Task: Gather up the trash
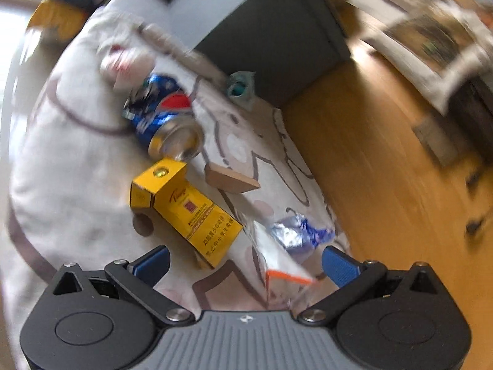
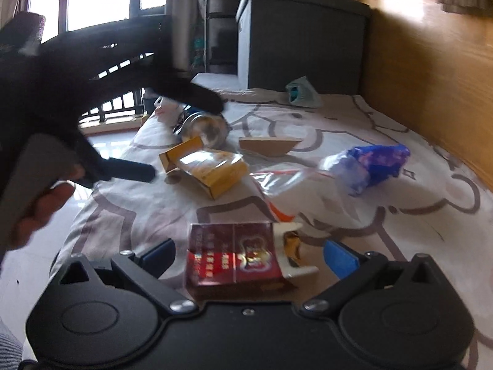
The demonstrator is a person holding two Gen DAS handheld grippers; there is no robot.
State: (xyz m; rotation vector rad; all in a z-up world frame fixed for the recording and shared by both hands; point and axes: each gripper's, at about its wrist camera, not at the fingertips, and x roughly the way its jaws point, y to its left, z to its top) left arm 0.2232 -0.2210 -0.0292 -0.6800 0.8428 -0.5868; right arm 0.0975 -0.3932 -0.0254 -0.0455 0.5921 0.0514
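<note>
Trash lies on a white patterned cloth (image 1: 71,169). In the left wrist view: a yellow cigarette box (image 1: 188,212), a blue Pepsi can (image 1: 163,120), a crumpled white paper (image 1: 126,61), a brown wedge (image 1: 231,178), a clear plastic bag (image 1: 277,262), a blue foil wrapper (image 1: 302,231) and a teal wrapper (image 1: 240,84). My left gripper (image 1: 245,265) is open above the plastic bag. In the right wrist view my right gripper (image 2: 249,254) is open around a red cigarette pack (image 2: 237,259). The left gripper (image 2: 181,129) shows there too, open over the can (image 2: 206,129) and yellow box (image 2: 206,166).
A dark grey box (image 2: 302,40) stands at the cloth's far end. A wooden wall or floor (image 2: 431,61) runs along the right. Windows (image 2: 98,3) and a railing are at the far left. The blue wrapper (image 2: 369,163) lies right of the plastic bag (image 2: 286,182).
</note>
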